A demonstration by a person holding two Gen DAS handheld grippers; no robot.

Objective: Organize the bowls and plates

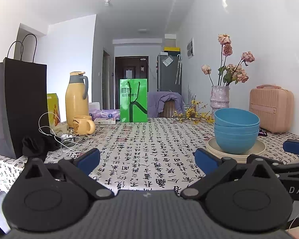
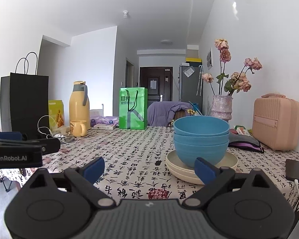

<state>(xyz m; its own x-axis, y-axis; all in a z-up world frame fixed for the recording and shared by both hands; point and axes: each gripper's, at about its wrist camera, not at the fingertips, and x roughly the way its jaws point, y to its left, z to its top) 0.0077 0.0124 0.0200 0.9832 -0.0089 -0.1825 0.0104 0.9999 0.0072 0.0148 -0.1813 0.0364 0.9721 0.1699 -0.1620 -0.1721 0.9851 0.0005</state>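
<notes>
Right wrist view: we see three blue bowls [image 2: 201,139] nested in one stack, standing upright on a short stack of cream plates [image 2: 201,169], on the right half of the table. The tablecloth [image 2: 133,155] is white, printed with black calligraphy.

The right gripper [image 2: 150,168] sits low at the near table edge, its blue pads spread wide and nothing between them. Its right fingertip overlaps the plates' near rim in the picture (touching or not, we cannot tell).

The left gripper [image 1: 147,158], in the left wrist view, is likewise spread wide and empty over bare cloth, left of the plates [image 1: 237,151] and bowls [image 1: 236,131]. Each gripper shows at the edge of the other's view: the left one [image 2: 16,149] at far left, the right one [image 1: 295,159] at far right.

Outward from the stack:
- a dark pouch [image 2: 245,142] just behind and to the right;
- a pink ribbed case [image 2: 277,121] against the wall;
- a phone [image 2: 295,170] with a white cable at the right table edge;
- a vase [image 2: 222,106] of dried roses behind the bowls;
- a green paper bag [image 2: 132,108] at the far edge;
- a yellow mug [image 2: 78,128], yellow thermos [image 2: 79,105] and black paper bag [image 2: 28,101] on the left.
</notes>
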